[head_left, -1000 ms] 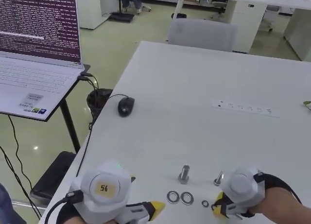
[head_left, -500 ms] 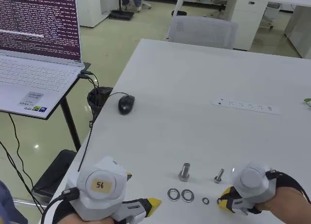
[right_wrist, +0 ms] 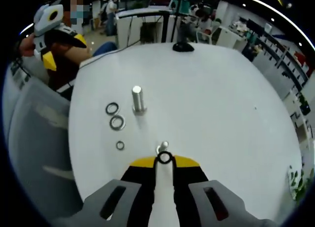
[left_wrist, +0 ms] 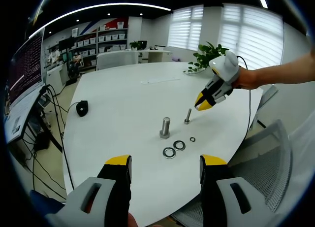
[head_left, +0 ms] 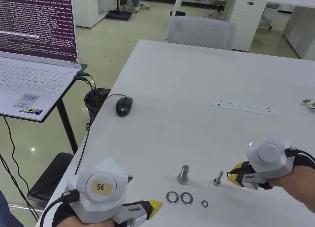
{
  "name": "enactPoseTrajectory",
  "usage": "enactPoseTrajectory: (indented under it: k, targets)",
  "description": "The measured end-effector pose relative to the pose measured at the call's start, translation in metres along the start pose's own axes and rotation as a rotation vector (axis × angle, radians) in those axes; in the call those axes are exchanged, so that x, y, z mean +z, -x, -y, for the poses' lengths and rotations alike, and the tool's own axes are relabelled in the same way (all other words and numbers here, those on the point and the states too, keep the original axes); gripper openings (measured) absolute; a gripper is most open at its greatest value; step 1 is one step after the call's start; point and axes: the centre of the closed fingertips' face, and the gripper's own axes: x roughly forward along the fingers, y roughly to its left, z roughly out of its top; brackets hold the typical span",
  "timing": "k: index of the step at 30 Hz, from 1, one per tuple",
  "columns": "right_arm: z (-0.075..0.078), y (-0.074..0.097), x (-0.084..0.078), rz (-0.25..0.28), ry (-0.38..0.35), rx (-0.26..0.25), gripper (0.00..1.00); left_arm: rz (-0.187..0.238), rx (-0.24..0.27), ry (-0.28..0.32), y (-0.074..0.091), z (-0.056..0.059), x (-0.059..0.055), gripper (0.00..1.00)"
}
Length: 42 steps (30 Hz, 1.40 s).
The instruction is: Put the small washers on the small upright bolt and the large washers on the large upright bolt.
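Note:
On the white table (head_left: 197, 89) a large bolt (head_left: 183, 174) and a small bolt (head_left: 218, 178) stand upright. Two large washers (head_left: 172, 197) (head_left: 186, 198) and one small washer (head_left: 204, 203) lie flat in front of them. My right gripper (head_left: 232, 174) hovers just right of the small bolt. In the right gripper view it (right_wrist: 164, 160) is shut on a small washer (right_wrist: 164, 158), right at the top of the small bolt (right_wrist: 163, 147). My left gripper (left_wrist: 165, 168) stands open and holds nothing, near the table's front edge, short of the large washers (left_wrist: 169, 152).
A black mouse (head_left: 123, 106) lies at the table's left side, its cable running over the edge. A white power strip (head_left: 243, 108) sits farther back. A laptop (head_left: 29, 64) stands on a side stand to the left; a grey chair (head_left: 199, 32) is behind the table.
My right gripper has risen from beside the loose small washer and moved right, to the small bolt. The left gripper has barely moved. The camera has shifted slightly.

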Motion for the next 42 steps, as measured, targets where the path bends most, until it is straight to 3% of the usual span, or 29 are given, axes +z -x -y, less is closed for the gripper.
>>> enactPoseTrajectory:
  k: [15, 32, 42]
  targets:
    - [-0.001, -0.018, 0.011, -0.061, 0.065, 0.04, 0.13, 0.003, 0.019, 0.016, 0.005, -0.007, -0.003, 0.55]
    - [-0.003, -0.027, 0.002, -0.142, 0.127, 0.08, 0.13, 0.002, 0.015, 0.01, 0.006, -0.006, -0.002, 0.55]
    - [-0.005, -0.047, -0.011, -0.204, 0.121, 0.108, 0.13, 0.001, 0.02, 0.015, 0.007, -0.008, -0.004, 0.55]
